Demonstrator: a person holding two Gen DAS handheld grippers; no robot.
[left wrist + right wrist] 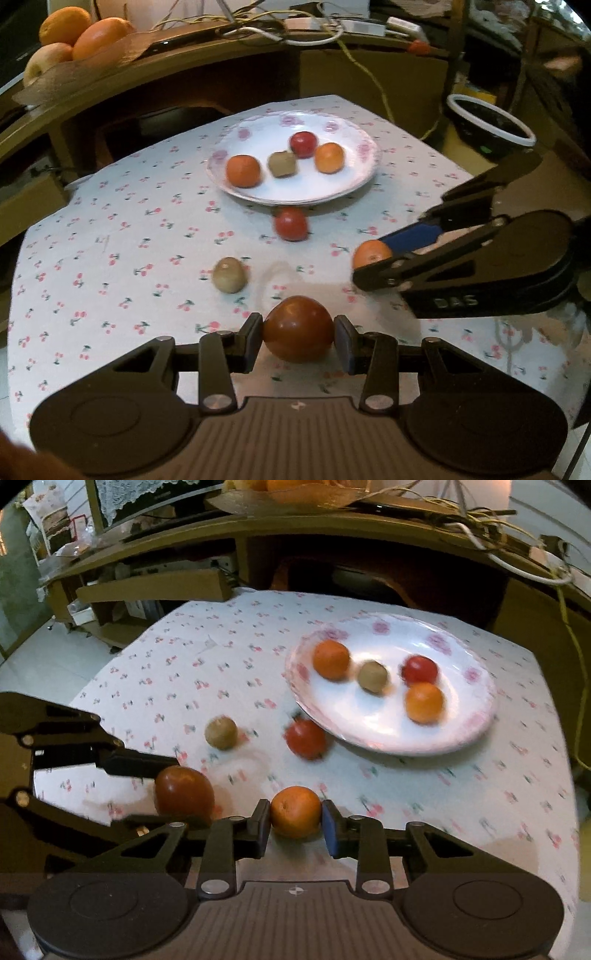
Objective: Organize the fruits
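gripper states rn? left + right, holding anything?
Left gripper: jaws closed on the dark red tomato.
Right gripper: jaws closed on an orange.

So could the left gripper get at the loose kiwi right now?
Probably not yet: the left gripper is shut on a tomato. The path to the kiwi looks free, with only bare cloth between.

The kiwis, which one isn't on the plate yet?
The kiwi on the tablecloth, lying left of the loose tomato. The other kiwi already sits in the middle of the plate, between an orange and a tomato.
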